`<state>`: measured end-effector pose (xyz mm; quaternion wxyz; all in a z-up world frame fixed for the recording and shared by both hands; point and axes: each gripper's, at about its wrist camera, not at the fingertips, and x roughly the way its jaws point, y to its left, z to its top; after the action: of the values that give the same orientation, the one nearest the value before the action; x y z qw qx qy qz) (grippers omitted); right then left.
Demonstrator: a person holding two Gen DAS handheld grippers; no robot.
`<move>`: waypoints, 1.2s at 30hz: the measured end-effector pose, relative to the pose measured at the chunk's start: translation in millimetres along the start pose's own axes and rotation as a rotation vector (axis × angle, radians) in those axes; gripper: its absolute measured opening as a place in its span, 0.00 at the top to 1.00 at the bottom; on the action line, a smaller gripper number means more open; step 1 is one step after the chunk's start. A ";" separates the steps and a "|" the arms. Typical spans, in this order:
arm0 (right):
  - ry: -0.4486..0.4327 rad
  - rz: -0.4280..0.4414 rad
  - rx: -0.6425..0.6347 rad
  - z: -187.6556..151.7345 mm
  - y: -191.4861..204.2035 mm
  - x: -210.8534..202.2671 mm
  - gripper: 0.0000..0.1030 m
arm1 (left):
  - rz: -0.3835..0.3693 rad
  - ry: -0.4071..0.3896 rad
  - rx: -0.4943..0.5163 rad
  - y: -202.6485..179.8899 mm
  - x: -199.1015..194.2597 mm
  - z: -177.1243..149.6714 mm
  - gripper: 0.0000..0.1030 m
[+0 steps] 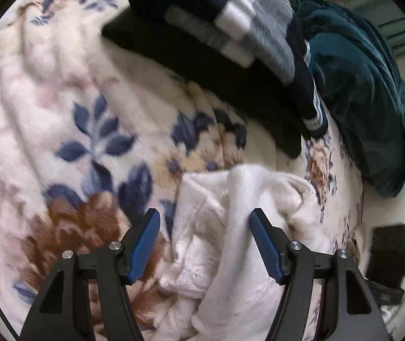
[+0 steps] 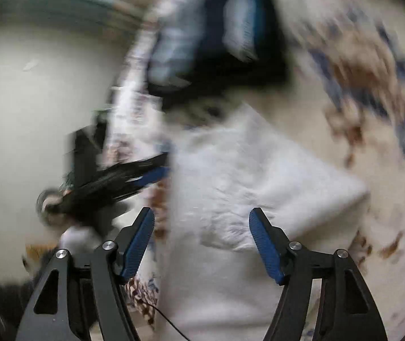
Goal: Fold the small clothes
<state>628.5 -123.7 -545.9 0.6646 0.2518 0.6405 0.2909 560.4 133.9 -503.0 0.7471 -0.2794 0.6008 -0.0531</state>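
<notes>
A small white fleecy garment [image 1: 231,199] lies crumpled on the floral blanket [image 1: 89,113]. My left gripper [image 1: 204,216] hangs just over it, jaws apart, with a raised fold of the cloth running between the blue pads; neither pad presses on it. In the blurred right wrist view the same white garment [image 2: 245,176] shows as a flatter folded shape. My right gripper [image 2: 201,213] stands open above its near edge with nothing gripped. The other gripper's blue fingers [image 2: 151,176] smear in at the garment's left side.
A stack of folded dark clothes with a grey-and-white striped piece [image 1: 231,28] sits at the back of the blanket, also blurred [image 2: 208,42]. A teal velvet bundle [image 1: 358,85] lies right of it. A black device with a green light [image 1: 387,250] sits off the blanket's edge.
</notes>
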 end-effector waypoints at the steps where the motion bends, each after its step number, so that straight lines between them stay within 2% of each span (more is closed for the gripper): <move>1: 0.038 -0.042 0.055 0.7 -13.1 16.1 0.31 | -0.007 0.017 0.017 -2.2 5.9 -2.7 0.38; 4: 0.067 -0.008 0.063 0.0 -21.4 36.0 0.31 | -0.007 0.099 0.068 -11.3 26.0 -9.9 0.38; 5: 0.066 -0.011 0.055 -1.0 -19.7 37.7 0.31 | 0.024 0.112 0.094 -14.5 31.1 -12.3 0.38; 7: 0.068 -0.013 0.045 -2.0 -14.5 36.5 0.31 | 0.026 0.097 0.129 -18.6 31.3 -13.9 0.39; 8: 0.069 -0.031 0.036 -3.2 -11.6 36.0 0.31 | 0.023 0.084 0.132 -19.2 29.1 -13.9 0.56; 9: 0.070 -0.045 0.025 -4.3 -9.5 35.7 0.31 | -0.014 0.070 0.134 -20.7 26.2 -14.3 0.71; 10: 0.072 -0.049 0.016 -4.1 -5.9 34.1 0.31 | -0.055 0.068 0.137 -24.7 24.3 -15.3 0.78; 11: 0.072 -0.063 0.007 -5.6 -4.7 33.3 0.31 | -0.080 0.052 0.140 -27.9 17.8 -15.7 0.78; 12: 0.070 -0.074 0.003 -6.3 -3.1 32.0 0.31 | -0.185 0.038 0.112 -26.2 9.5 -15.2 0.78; 13: 0.067 -0.077 0.002 -5.1 -1.3 30.8 0.31 | -0.359 0.045 0.049 -17.6 5.7 -13.9 0.78; 14: 0.070 -0.078 0.001 -5.3 0.4 29.8 0.31 | -0.470 0.067 -0.005 -8.2 6.4 -12.8 0.74; 15: 0.073 -0.083 0.002 -4.1 2.4 29.5 0.31 | -0.546 0.112 -0.088 8.1 13.9 -11.6 0.72; 16: 0.072 -0.082 0.005 -4.0 1.3 28.3 0.31 | -0.510 0.130 -0.117 18.0 18.4 -11.2 0.63; 17: 0.073 -0.074 0.014 -4.6 0.3 27.8 0.31 | -0.400 0.133 -0.141 29.9 20.4 -10.6 0.54; 18: 0.076 -0.071 0.024 -4.8 -0.5 28.4 0.31 | -0.327 0.127 -0.169 42.4 18.8 -10.9 0.52; 19: 0.073 -0.067 0.035 -4.9 -2.0 27.5 0.31 | -0.347 0.119 -0.191 49.9 14.0 -12.1 0.51; 20: 0.066 -0.054 0.046 -4.7 -2.5 26.3 0.31 | -0.345 0.098 -0.194 52.6 6.1 -13.6 0.46; 22: 0.062 -0.052 0.058 -4.3 0.1 22.2 0.31 | -0.283 0.057 -0.143 49.6 -11.1 -16.2 0.38; 25: 0.036 -0.061 0.009 -5.1 17.0 6.9 0.31 | -0.200 0.026 -0.056 37.8 -26.7 -19.6 0.38; 29: -0.035 -0.112 -0.061 -7.0 38.4 -19.1 0.31 | -0.162 0.028 -0.013 18.0 -17.5 -20.2 0.38; 32: -0.115 -0.209 -0.099 -5.0 48.4 -34.5 0.31 | -0.096 0.026 0.018 3.7 -9.8 -15.6 0.38; 36: -0.157 -0.327 -0.134 2.8 56.6 -38.7 0.31 | 0.009 -0.023 0.091 -10.4 -16.7 -16.6 0.38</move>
<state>627.2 -111.2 -478.5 0.7662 0.1214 0.5983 0.2006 543.1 126.3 -485.5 0.7660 -0.2430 0.5905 -0.0736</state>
